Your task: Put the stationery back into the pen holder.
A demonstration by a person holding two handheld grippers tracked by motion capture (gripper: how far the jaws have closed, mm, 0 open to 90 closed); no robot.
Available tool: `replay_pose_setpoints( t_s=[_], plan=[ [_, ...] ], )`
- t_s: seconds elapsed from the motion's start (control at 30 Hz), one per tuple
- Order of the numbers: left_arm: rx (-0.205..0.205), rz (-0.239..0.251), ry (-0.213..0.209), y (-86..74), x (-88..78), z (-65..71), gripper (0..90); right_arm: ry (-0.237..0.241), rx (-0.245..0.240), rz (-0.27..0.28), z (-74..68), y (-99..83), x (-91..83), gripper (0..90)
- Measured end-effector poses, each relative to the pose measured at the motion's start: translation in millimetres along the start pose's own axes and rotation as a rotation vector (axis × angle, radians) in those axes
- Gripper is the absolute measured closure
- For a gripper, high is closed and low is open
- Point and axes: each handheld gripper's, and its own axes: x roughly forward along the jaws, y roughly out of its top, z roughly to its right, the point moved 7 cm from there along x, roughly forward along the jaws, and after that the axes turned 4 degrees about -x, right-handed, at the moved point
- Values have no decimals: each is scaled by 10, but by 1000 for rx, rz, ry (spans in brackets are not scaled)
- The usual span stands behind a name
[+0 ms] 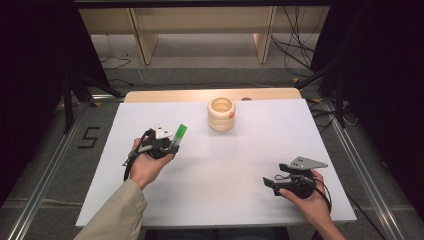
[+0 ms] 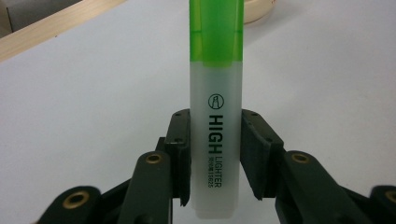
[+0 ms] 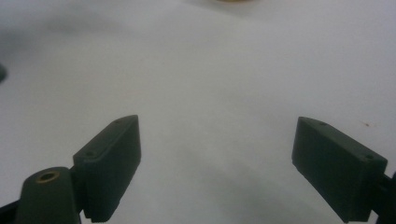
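In the high view, the left gripper (image 1: pixel 167 142) pinches a green highlighter (image 1: pixel 177 136) above the white worktop (image 1: pixel 225 165), with the green cap pointing away from the person. A ribbed wooden cup (image 1: pixel 221 114) stands near the far edge, well apart from both hands. The right gripper (image 1: pixel 272 184) rests low at the near right.

In the left gripper view, the pads (image 2: pixel 180 140) press both sides of the highlighter's (image 2: pixel 215 116) pale barrel.

In the right gripper view, the right gripper (image 3: pixel 217 163) has its jaws spread wide over the bare worktop (image 3: pixel 210 70).

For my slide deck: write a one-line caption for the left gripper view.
Left gripper clamps a translucent white highlighter with a green cap, pointing it toward the round wooden cup.
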Motion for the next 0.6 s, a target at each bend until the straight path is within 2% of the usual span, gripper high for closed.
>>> replay_pose_setpoints(
  t_s=[0.6],
  plan=[
    [-1,25,-9,144,69,76,661,2,0,2,-3,1,3,165]
  ],
)
